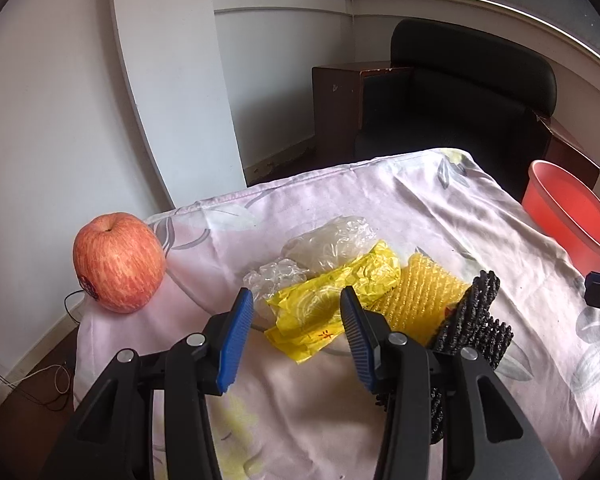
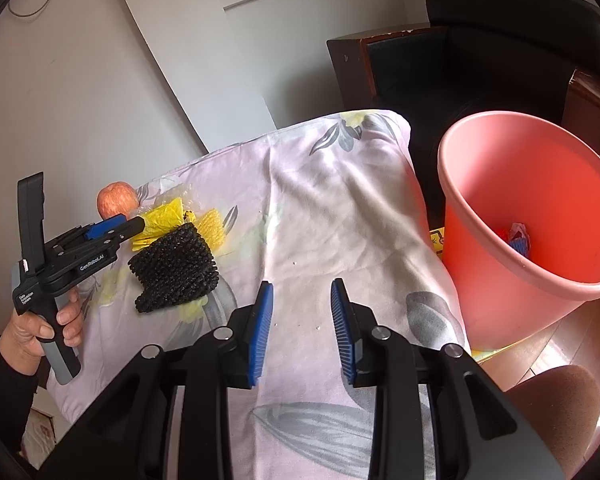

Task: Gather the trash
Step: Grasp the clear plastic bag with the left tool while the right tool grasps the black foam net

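A pile of trash lies on the cloth-covered table (image 1: 340, 380): a crumpled yellow plastic wrapper (image 1: 332, 300), clear crumpled plastic (image 1: 328, 244), a yellow foam net (image 1: 424, 292) and a black foam net (image 1: 476, 320). My left gripper (image 1: 296, 308) is open, its blue pads on either side of the near end of the yellow wrapper. My right gripper (image 2: 302, 296) is open and empty over bare cloth. The pink trash bin (image 2: 540, 216) stands off the table's right edge with some trash inside. The left gripper (image 2: 116, 228) also shows in the right wrist view, at the pile.
A red apple (image 1: 118, 258) sits at the table's left corner. A dark armchair (image 1: 460, 92) and wooden side cabinet (image 1: 336, 108) stand behind the table. Cables (image 1: 40, 380) lie on the floor at left. A brown stool (image 2: 556, 404) is at lower right.
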`<state>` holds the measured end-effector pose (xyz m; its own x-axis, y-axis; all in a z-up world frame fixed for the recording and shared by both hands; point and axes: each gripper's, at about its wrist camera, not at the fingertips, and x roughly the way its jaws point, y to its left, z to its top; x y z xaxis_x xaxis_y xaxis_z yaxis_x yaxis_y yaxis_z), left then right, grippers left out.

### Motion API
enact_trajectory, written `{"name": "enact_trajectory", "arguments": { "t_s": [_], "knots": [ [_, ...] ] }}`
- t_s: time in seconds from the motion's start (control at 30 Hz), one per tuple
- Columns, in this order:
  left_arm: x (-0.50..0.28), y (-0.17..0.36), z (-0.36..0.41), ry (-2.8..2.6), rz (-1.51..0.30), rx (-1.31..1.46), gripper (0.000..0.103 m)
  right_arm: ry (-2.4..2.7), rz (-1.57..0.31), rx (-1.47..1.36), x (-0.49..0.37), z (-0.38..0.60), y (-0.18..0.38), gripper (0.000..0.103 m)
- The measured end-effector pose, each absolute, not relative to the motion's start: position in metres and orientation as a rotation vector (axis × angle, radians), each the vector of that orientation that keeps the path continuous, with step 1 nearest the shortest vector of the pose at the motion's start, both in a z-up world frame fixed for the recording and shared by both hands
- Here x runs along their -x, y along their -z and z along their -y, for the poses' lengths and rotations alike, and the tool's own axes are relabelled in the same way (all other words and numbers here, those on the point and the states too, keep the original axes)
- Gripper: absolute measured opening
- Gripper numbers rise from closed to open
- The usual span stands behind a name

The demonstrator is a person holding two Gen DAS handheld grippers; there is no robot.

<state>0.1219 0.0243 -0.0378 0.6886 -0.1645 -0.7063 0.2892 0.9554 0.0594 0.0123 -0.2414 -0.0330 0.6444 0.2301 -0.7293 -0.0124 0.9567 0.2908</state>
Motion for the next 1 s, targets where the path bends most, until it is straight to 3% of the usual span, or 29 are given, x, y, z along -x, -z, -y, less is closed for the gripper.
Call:
{"name": "enact_trajectory", "arguments": {
  "t_s": [0.03,0.1,0.13,0.17,0.2,0.3,0.6,1.0],
  "knots": [
    [-0.123,0.040,-0.025,0.270,-0.785,-0.152,0.043,-0.140,-0.864,-0.270,-0.013,0.240,0.033,0.030],
    [-0.123,0.044,-0.025,0.307,-0.813,-0.118,0.027,-0.141,-0.867,-0.273,-0.014,0.239,0.034,0.030],
    [-0.122,0.045,-0.025,0.315,-0.822,-0.106,0.027,-0.142,-0.869,-0.278,-0.014,0.239,0.034,0.030],
    [-0.120,0.046,-0.024,0.317,-0.825,-0.096,0.014,-0.143,-0.872,-0.285,-0.014,0.238,0.035,0.030],
    [-0.117,0.047,-0.024,0.322,-0.832,-0.085,0.010,-0.146,-0.874,-0.295,-0.015,0.238,0.036,0.030],
    [-0.110,0.045,-0.027,0.323,-0.841,-0.030,0.005,-0.166,-0.887,-0.336,-0.016,0.236,0.039,0.030],
    [-0.061,0.026,-0.052,0.324,-0.827,0.114,0.003,-0.275,-0.911,-0.340,-0.017,0.205,0.040,0.030],
    [0.000,0.045,-0.071,0.310,-0.913,0.206,0.003,-0.402,-1.020,-0.456,-0.038,0.168,0.060,0.031]
  ]
}}
